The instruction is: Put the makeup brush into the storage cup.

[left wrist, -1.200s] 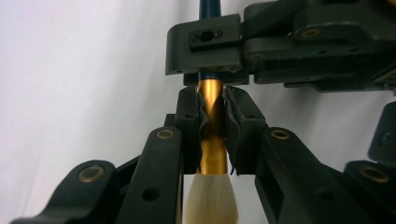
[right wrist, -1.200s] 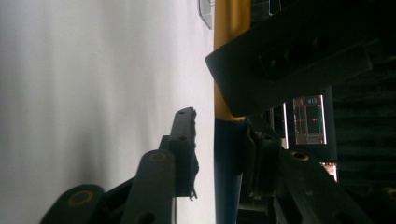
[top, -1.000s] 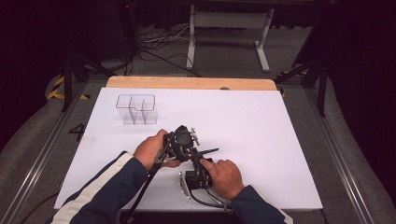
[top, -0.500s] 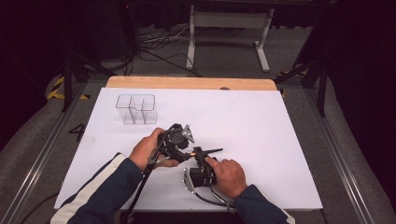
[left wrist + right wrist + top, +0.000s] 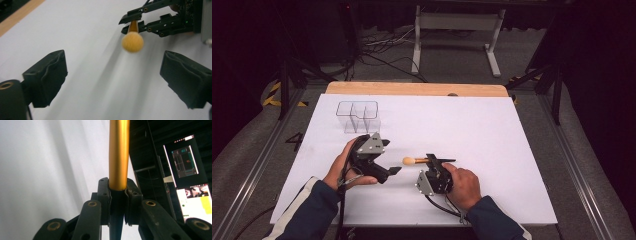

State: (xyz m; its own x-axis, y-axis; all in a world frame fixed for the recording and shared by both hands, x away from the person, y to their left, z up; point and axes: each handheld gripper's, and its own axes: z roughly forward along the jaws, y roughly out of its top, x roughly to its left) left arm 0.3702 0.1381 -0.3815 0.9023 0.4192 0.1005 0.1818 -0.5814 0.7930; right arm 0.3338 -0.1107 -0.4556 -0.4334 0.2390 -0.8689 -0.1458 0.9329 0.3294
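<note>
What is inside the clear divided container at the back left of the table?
The clear container looks empty: through its walls only the white table shows. From the high view it is small, so a tiny or transparent item inside cannot be ruled out.

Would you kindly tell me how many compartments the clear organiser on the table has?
3: the clear organiser has one at its left end, one in the middle, one at its right end; none seems hidden.

The brush has a fluffy orange head and glossy golden handle; the surface is matt white; the organiser is clear plastic.
</note>
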